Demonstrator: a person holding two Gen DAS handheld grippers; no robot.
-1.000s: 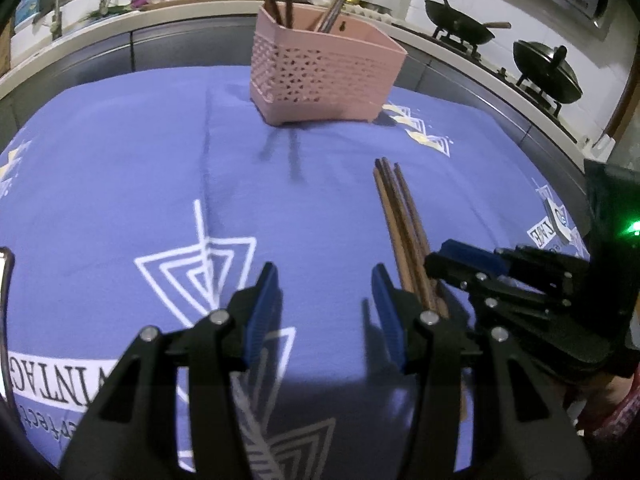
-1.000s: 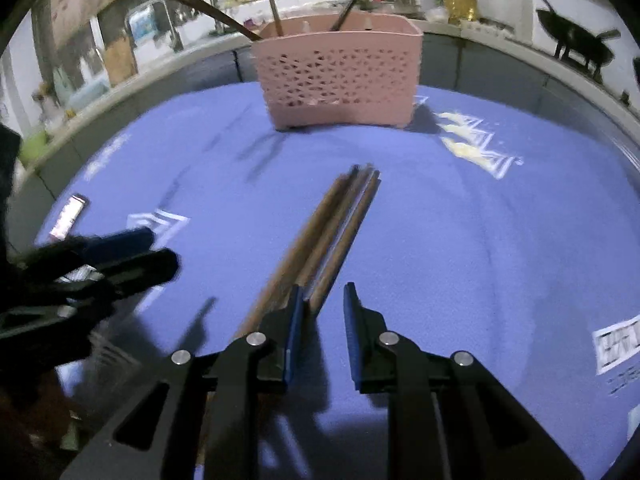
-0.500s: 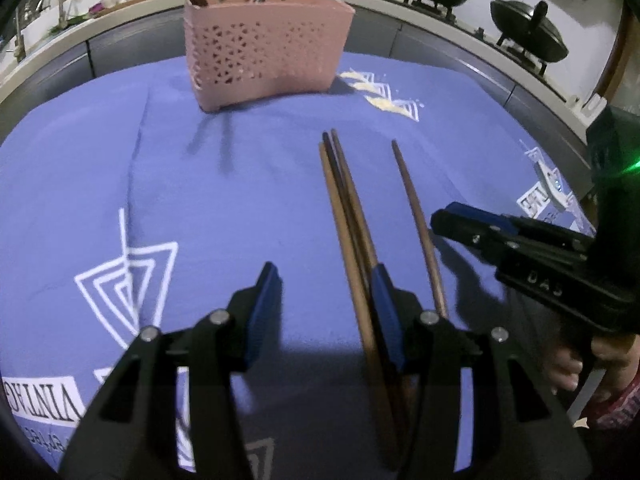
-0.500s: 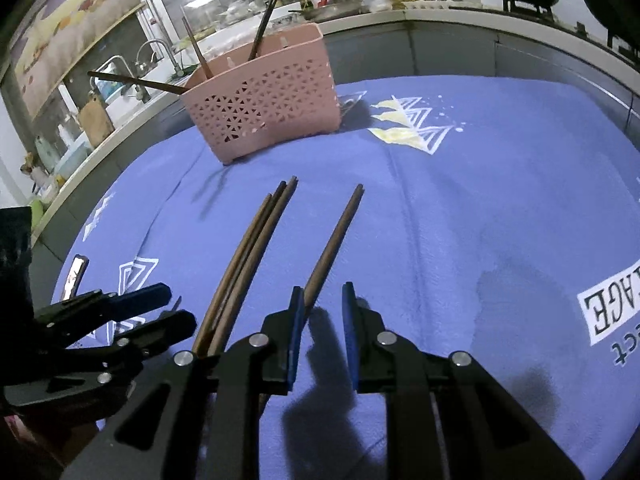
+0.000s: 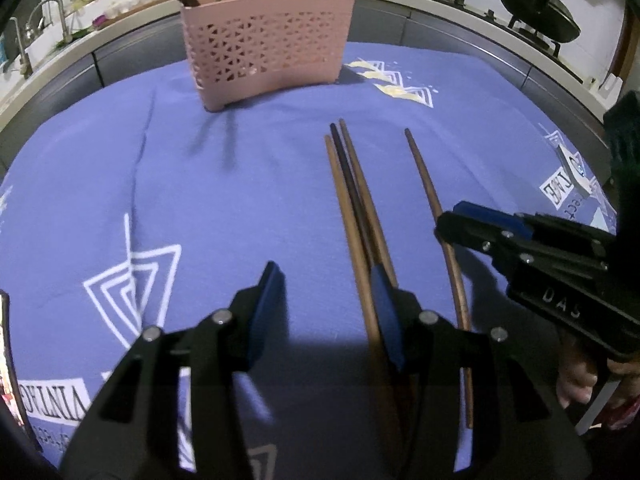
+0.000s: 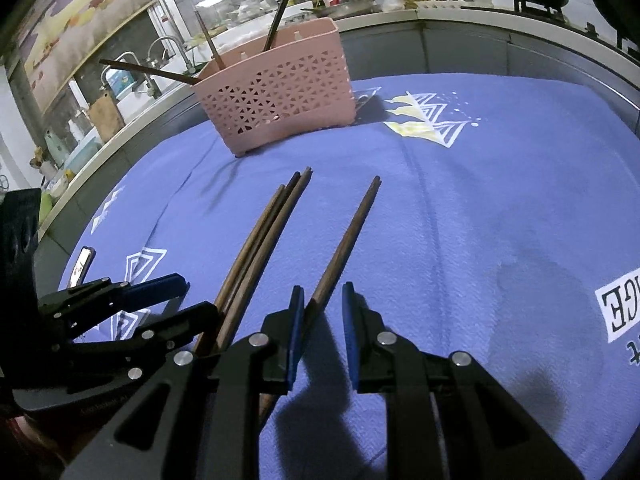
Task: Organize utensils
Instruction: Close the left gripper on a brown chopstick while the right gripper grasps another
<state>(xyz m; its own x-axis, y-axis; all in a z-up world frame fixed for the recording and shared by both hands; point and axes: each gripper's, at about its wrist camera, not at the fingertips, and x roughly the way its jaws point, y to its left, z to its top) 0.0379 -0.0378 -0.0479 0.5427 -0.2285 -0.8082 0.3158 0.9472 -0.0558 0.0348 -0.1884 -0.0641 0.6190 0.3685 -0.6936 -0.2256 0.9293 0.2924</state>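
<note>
Three brown chopsticks [image 5: 352, 200] lie bundled on the blue cloth [image 5: 240, 200], and a single chopstick [image 5: 432, 208] lies apart to their right. My left gripper [image 5: 326, 312] is open low over the cloth; its right finger sits over the bundle's near end. My right gripper [image 6: 322, 328] is open with a narrow gap, and the single chopstick [image 6: 344, 240] runs between its jaws, close to the left pad. The bundle [image 6: 264, 236] lies to its left, beside the left gripper [image 6: 172, 300]. The right gripper [image 5: 480, 224] also shows from the left wrist. A pink basket [image 5: 268, 40] [image 6: 280, 92] holds upright utensils at the back.
A phone [image 6: 82, 266] lies near the cloth's left edge. Dark woks [image 5: 536, 4] stand on the stove at the back right, and a sink with taps [image 6: 160, 52] sits at the back left. Bottles crowd the counter behind the basket. A hand [image 5: 580, 380] holds the right gripper.
One chopstick has come away from the bundle and now lies apart to its right, between the right jaws. Both grippers shifted sideways a second ago and have kept still since.
</note>
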